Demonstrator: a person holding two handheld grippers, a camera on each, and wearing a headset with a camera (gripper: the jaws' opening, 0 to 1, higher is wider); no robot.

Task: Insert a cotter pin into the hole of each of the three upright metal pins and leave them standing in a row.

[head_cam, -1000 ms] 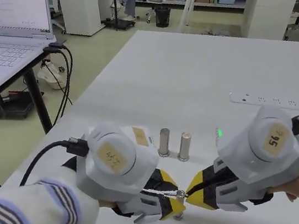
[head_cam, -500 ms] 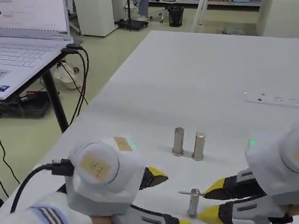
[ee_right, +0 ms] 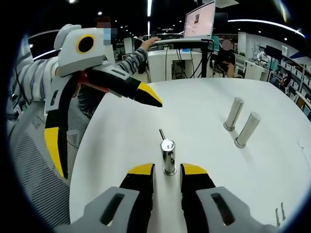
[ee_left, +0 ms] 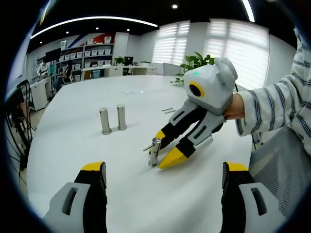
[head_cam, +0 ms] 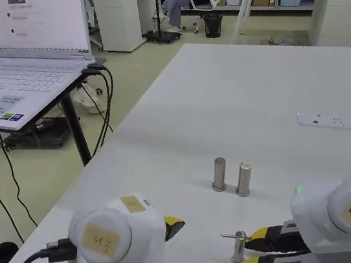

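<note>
At the workbench's (head_cam: 223, 98) near edge, near pin (ee_right: 168, 155) is carrying its cotter pin (head_cam: 228, 236), right gripper (ee_right: 167, 171) jaws narrowly straddling it (clamping unclear), left gripper (ee_left: 164, 169) gaping wide, left rear pin (head_cam: 219, 174) and right rear pin (head_cam: 244, 179) standing bare.

Lies open over the bare white tabletop (head_cam: 235, 90) behind two upright silver metal pins (head_cam: 219, 174), tight between them; blocked nearer by a third silver pin (head_cam: 238, 248), far right by a flat white power strip (head_cam: 341, 122).
</note>
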